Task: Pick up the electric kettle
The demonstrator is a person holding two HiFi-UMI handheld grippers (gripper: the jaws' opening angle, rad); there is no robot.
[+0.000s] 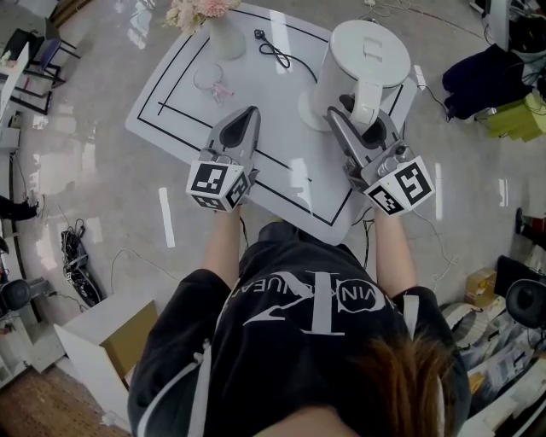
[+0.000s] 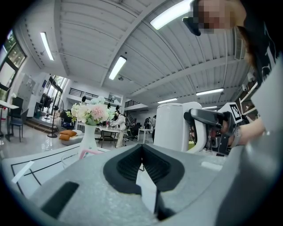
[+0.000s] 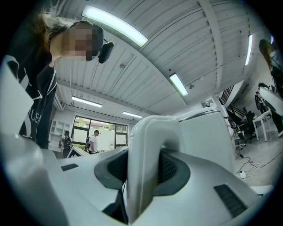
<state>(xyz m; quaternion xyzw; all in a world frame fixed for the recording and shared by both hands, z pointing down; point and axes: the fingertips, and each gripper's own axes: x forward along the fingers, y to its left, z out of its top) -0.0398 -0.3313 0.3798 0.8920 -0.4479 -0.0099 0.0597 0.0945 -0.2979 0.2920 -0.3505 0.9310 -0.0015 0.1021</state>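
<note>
Closest to the head camera is the person [image 1: 299, 341], seen from above in a black T-shirt with white lettering, both forearms stretched forward over the near edge of the table [image 1: 281, 107]. That table is white, marked with black border lines, and stands on a pale glossy floor [image 1: 94, 179].

On the far right part of the table is the electric kettle [image 1: 363, 64], white and cylindrical, its handle turned toward the person. A round white base [image 1: 310, 111] shows at its lower left edge; whether the kettle rests on it or is clear of it cannot be told.

The right gripper [image 1: 354, 118] reaches in level with the kettle, and its fingers are clamped on the white handle [image 3: 143, 167], one dark pad on each side of the upright grip, with the kettle body just behind. Its marker cube [image 1: 401, 188] sits nearest the wrist.

The left gripper [image 1: 250, 115] hovers over the middle of the table, well apart from the kettle. Its fingers are together at the tips with nothing between them.

At the far edge stands a white vase [image 1: 223, 36] holding pale pink flowers [image 1: 200, 10]. Near it on the table lie a clear round item with a pink piece [image 1: 212, 83] and, smaller, a coiled black cable [image 1: 275, 51].
</note>
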